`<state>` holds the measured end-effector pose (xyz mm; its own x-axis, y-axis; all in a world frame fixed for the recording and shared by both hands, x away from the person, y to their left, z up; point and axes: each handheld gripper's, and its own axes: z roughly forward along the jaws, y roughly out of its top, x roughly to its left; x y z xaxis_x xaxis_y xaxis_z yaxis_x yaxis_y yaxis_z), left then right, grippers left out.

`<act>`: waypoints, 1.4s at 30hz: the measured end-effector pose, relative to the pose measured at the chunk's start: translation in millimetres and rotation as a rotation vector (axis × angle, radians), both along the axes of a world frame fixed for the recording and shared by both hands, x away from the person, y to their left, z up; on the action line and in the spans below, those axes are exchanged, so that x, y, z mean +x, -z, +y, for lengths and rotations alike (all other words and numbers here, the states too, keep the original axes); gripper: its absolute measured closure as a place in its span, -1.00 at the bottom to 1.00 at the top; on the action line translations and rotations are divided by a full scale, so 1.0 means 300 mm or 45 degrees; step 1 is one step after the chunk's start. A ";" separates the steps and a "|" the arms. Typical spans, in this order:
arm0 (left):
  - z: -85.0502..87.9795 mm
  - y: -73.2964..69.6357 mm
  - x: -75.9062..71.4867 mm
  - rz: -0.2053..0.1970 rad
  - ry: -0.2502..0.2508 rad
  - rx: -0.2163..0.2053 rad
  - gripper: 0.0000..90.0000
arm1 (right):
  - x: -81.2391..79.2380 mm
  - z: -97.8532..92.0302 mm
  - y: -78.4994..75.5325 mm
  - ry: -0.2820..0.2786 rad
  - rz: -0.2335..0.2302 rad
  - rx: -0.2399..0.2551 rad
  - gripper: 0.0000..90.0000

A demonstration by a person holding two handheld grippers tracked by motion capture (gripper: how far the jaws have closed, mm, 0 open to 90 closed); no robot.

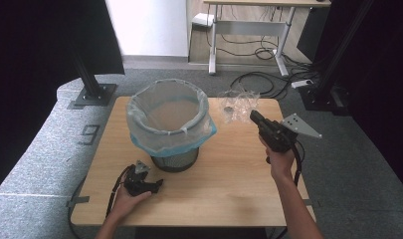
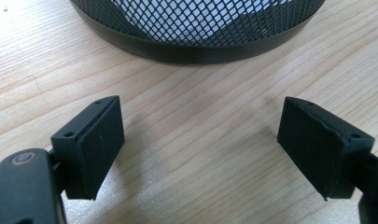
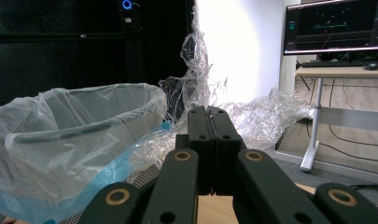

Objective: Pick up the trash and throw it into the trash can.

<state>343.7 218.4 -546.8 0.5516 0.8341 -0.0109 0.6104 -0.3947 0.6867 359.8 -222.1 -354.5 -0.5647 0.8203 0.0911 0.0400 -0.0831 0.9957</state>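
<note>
A black mesh wastebasket (image 1: 175,160) with a clear and blue plastic liner (image 1: 139,119) stands mid-table. Crumpled clear plastic wrap (image 1: 237,103) hangs at the back right, beside the basket. My right gripper (image 1: 252,116) is raised just right of the basket rim. In the right gripper view its jaws (image 3: 213,113) are pressed together, and the wrap (image 3: 196,70) rises from their tips. My left gripper (image 1: 157,185) rests low on the table in front of the basket. Its jaws (image 2: 200,119) stand wide apart with bare wood between them, and the basket base (image 2: 196,49) is just ahead.
The wooden table (image 1: 229,189) has bare room in front and to the right of the basket. Black stands (image 1: 92,89) flank its back corners. A desk (image 1: 268,5) and floor cables (image 1: 268,79) lie beyond. A monitor (image 3: 336,25) sits on that desk.
</note>
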 end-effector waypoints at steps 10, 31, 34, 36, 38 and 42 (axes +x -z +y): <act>0.000 0.000 0.000 0.000 0.000 0.000 -0.68 | -0.013 0.009 -0.015 -0.008 -0.020 0.018 0.96; -0.001 0.000 0.000 0.000 -0.004 0.001 -0.68 | -0.022 0.053 -0.033 -0.040 -0.055 0.011 0.96; -0.001 0.000 0.000 0.000 -0.004 0.001 -0.68 | -0.020 0.065 -0.034 -0.048 -0.057 0.008 0.96; -0.001 0.000 0.000 0.001 -0.004 0.001 -0.68 | -0.018 0.071 -0.035 -0.051 -0.060 0.006 0.96; -0.001 0.000 0.000 0.001 -0.002 0.004 -0.68 | -0.016 0.076 -0.039 -0.056 -0.065 0.012 0.96; -0.001 0.000 0.000 0.001 -0.003 0.003 -0.68 | -0.017 0.086 -0.047 -0.060 -0.076 0.020 0.96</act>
